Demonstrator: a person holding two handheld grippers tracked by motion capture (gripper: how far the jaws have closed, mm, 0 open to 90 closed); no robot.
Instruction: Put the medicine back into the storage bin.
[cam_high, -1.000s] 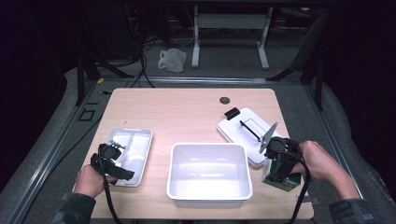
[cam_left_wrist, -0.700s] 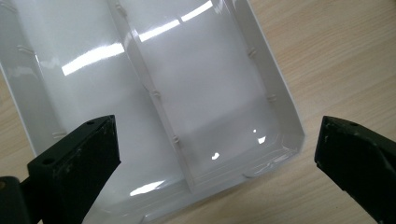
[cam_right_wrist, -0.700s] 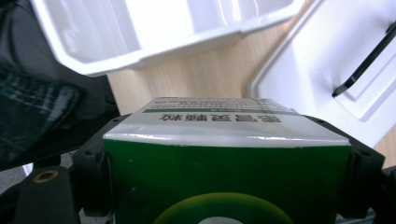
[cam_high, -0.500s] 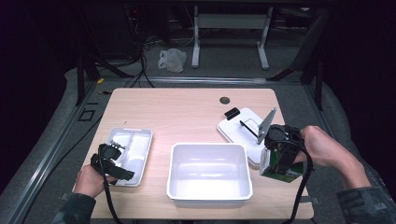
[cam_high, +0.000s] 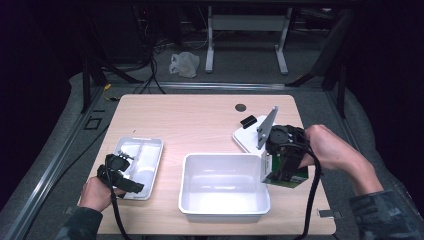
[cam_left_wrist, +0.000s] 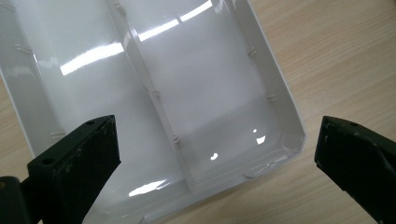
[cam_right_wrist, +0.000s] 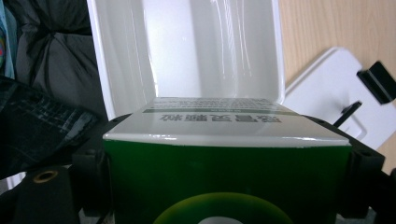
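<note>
High view: The right gripper (cam_high: 280, 167) is held above the right part of the table (cam_high: 190, 122), at the right rim of the tub (cam_high: 225, 187). The right hand (cam_high: 325, 150) grips it from the right, with the forearm entering from the lower right. The gripper points down and toward the tub. Its fingers grasp a green box (cam_high: 286, 177) by two opposite sides; the box hangs clear of the table, its left edge at the tub's right wall. A grey plate stands tilted on top of the gripper. Behind it, a white lid (cam_high: 245, 135) lies flat on the table with a small black part (cam_high: 248, 120) on it. The left gripper (cam_high: 119, 172) hovers over the near end of the tray (cam_high: 137, 160) at the left. The left hand (cam_high: 97, 192) holds it low, with the forearm entering from the bottom edge.

Left gripper view: The left fingers (cam_left_wrist: 74, 163) stand wide apart, released, with nothing between them. The tray (cam_left_wrist: 140, 84) lies below them, and its centre rib runs between two compartments.

Right gripper view: The box (cam_right_wrist: 224, 172) sits clamped between the right fingers (cam_right_wrist: 359, 182), its white printed top facing the camera. The tub (cam_right_wrist: 187, 51) lies beyond it; the lid (cam_right_wrist: 327, 88) is at the right.
</note>
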